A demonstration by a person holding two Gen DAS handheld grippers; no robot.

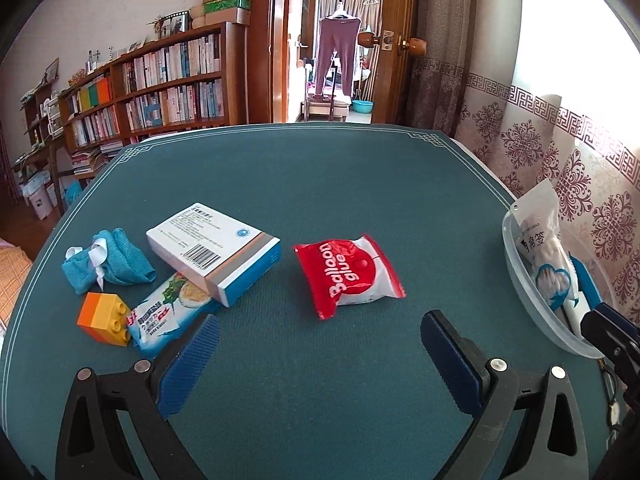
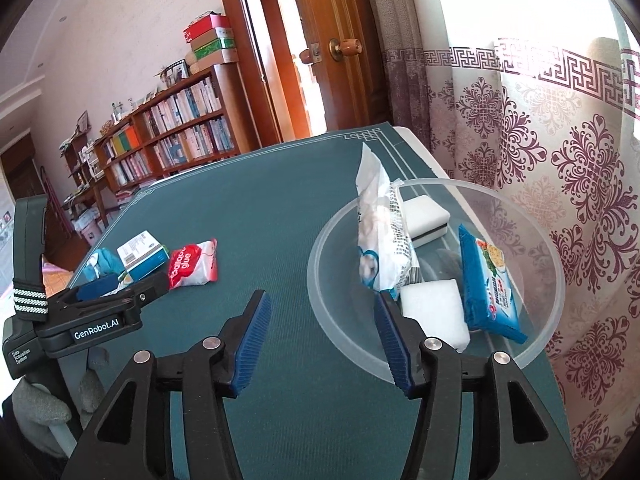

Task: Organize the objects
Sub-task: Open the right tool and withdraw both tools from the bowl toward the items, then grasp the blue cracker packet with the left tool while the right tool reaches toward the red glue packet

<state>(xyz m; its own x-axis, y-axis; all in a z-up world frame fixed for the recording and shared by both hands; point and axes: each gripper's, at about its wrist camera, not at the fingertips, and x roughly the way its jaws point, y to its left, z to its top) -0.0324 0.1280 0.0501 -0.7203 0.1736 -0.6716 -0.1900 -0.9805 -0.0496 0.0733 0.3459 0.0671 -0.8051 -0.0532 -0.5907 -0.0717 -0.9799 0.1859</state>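
We see one balloon glue packet lying flat on the green mat, well left of the clear bowl, its long axis slanting away. Both the left gripper and right gripper gape, empty. The bowl holds perhaps five items.

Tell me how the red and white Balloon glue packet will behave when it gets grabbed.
The Balloon glue packet looks puffy and soft, so it will probably squash between the pads rather than resist. Its glossy film may be slippery. Lying flat on the green table mat, it seems unlikely to roll or tip.
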